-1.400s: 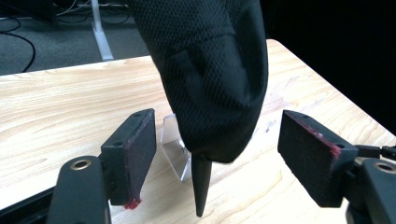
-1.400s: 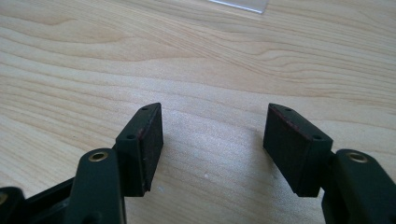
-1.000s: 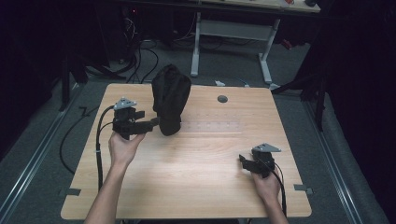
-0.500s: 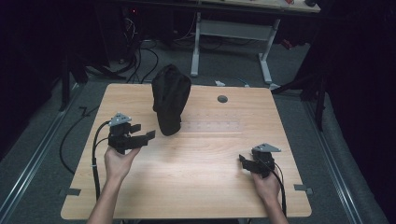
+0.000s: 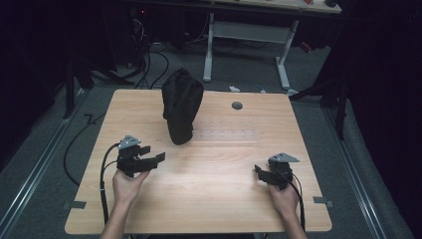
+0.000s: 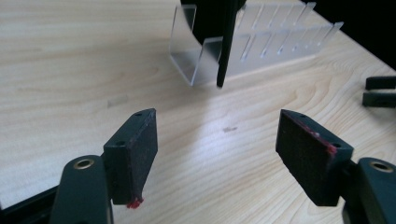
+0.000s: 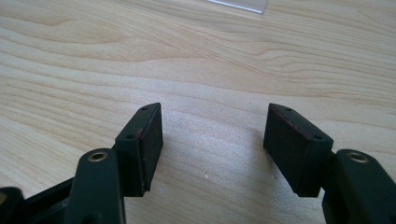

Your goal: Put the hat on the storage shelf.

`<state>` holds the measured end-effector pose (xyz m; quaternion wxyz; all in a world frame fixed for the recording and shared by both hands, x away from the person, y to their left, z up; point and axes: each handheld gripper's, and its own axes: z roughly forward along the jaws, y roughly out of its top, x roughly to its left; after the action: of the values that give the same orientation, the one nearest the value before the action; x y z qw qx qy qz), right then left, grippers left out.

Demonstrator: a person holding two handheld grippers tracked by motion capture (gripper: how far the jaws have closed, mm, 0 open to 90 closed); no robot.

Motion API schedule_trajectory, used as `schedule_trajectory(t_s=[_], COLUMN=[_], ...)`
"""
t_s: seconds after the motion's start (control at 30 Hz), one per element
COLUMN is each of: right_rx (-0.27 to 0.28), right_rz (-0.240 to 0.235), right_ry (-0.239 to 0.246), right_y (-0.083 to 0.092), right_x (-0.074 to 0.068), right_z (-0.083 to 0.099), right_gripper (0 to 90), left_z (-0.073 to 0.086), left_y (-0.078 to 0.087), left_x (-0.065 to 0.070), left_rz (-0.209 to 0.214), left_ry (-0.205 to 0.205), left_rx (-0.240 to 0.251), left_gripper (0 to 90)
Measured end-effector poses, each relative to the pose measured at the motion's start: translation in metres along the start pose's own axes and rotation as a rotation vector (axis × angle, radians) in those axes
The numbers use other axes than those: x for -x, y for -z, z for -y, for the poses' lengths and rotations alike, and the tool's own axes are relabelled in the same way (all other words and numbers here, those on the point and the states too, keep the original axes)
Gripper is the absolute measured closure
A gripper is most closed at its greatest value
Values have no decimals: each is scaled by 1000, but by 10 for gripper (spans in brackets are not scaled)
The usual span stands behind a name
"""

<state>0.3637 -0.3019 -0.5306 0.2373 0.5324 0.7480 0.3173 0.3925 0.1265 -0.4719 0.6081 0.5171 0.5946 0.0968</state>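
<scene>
Two grippers sit low over a light wooden table (image 5: 209,199), one in each of the person's hands. From the high view, the left gripper (image 5: 149,155) is held above the table's left half with the forearm coming up from the bottom edge, its jaws pointing right and a little away from the person. The right gripper (image 5: 260,171) is near the right front of the table, jaws pointing left. Both pairs of jaws are spread apart with nothing between them.

A black fabric bag (image 5: 181,105) stands at the far middle of the table, and in the high view the clear rack (image 5: 224,135) beside it is only a faint pale strip. The left gripper view makes it plain: a transparent plastic rack (image 6: 261,44) with a row of upright dividers, its near end a bent clear wall, with a thin dark strip (image 6: 225,46) hanging down in front of it from the dark mass above. At that view's right edge the other gripper's (image 6: 379,91) black jaw tips show. The right gripper view shows bare wood grain between its jaws (image 7: 212,140) and one clear corner (image 7: 240,4) of plastic at the top.

No writing or label can be read anywhere.
</scene>
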Motion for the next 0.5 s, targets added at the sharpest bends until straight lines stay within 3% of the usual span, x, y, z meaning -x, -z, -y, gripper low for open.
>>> schedule_trajectory(t_s=[0.2,0.3,0.37,0.47,0.5], right_rx=[-1,-1,-1,0,0], right_rz=[1,1,1,1,0], right_ry=[-1,-1,-1,-1,0], right_y=[0,0,0,0,0], right_x=[0,0,0,0,0], right_z=[0,0,0,0,0], right_gripper=[380,380,380,380,380], left_z=[25,39,48,61,62], left_y=[-6,-11,-14,-18,-18], left_x=[-17,-27,-31,-37,-38], left_rz=[-56,-110,-143,-176,-167], left_ry=[-44,-101,-160,-230,-229], left_rx=[-29,-30,-39,-49,-33], left_gripper=[307,308,307,308,296])
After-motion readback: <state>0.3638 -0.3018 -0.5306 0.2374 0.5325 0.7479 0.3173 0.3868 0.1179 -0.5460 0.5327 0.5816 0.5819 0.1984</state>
